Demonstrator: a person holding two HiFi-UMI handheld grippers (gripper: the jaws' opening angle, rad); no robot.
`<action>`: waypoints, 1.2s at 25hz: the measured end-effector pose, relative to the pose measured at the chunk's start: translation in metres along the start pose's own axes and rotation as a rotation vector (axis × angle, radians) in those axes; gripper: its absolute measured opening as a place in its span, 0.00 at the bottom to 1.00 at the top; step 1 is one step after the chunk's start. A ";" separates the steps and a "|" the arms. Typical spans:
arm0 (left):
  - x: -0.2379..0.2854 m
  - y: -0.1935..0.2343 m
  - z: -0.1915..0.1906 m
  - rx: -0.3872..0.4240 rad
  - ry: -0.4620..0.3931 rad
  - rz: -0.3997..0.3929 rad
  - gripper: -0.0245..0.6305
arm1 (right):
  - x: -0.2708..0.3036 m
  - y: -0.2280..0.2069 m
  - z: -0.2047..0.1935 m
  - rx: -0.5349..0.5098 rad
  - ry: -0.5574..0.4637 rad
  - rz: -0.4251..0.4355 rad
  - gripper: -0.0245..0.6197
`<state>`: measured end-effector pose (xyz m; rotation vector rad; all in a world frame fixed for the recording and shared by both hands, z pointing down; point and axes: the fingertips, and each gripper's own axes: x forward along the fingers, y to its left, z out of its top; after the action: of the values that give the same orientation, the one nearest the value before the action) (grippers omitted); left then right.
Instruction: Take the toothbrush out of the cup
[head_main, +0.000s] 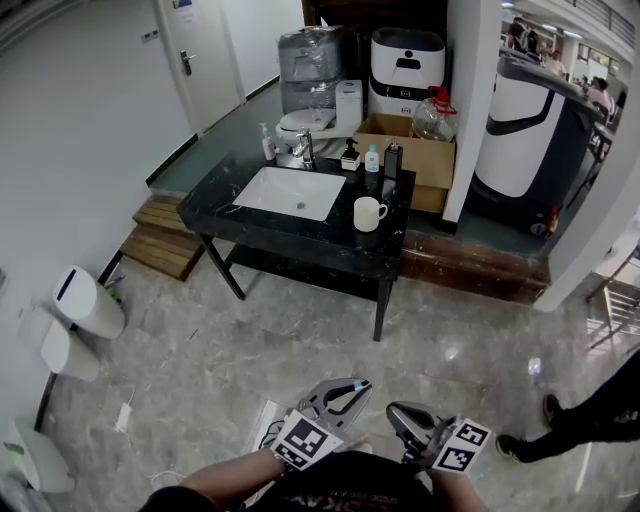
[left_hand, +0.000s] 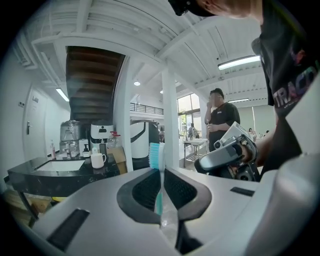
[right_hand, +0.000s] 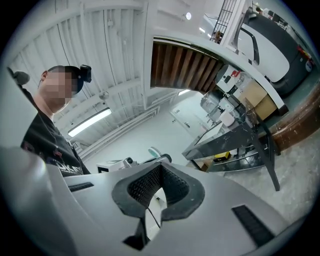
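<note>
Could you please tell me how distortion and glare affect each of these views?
Head view: mild bending at the edges, glare spots on the floor. Left gripper view: strong fisheye, black corners, toothbrush sharp. Right gripper view: same fisheye, scene tilted, ceiling lamp bright.

I see my right gripper (right_hand: 160, 169) with its jaws pressed together on nothing. Just past the tips pokes the toothbrush (right_hand: 152, 151); a black table (right_hand: 235, 145) stands farther off to their right.

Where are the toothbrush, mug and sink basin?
toothbrush (left_hand: 155, 156), left gripper view, bristle head
white mug (head_main: 368, 213), head view, body
sink basin (head_main: 290, 192), head view, bare bottom
</note>
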<state>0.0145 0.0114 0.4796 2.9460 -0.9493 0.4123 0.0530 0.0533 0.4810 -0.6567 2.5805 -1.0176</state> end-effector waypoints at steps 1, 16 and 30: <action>-0.004 0.000 -0.001 -0.004 0.000 0.005 0.08 | 0.001 0.002 -0.002 -0.001 0.003 0.003 0.05; -0.039 -0.007 -0.028 -0.102 0.016 0.048 0.08 | 0.012 0.022 -0.038 -0.011 0.097 0.046 0.05; -0.031 -0.013 -0.025 -0.161 0.005 0.000 0.08 | 0.008 0.023 -0.042 0.002 0.078 0.046 0.05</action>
<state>-0.0081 0.0422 0.4961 2.7993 -0.9342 0.3256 0.0215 0.0876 0.4935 -0.5648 2.6480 -1.0508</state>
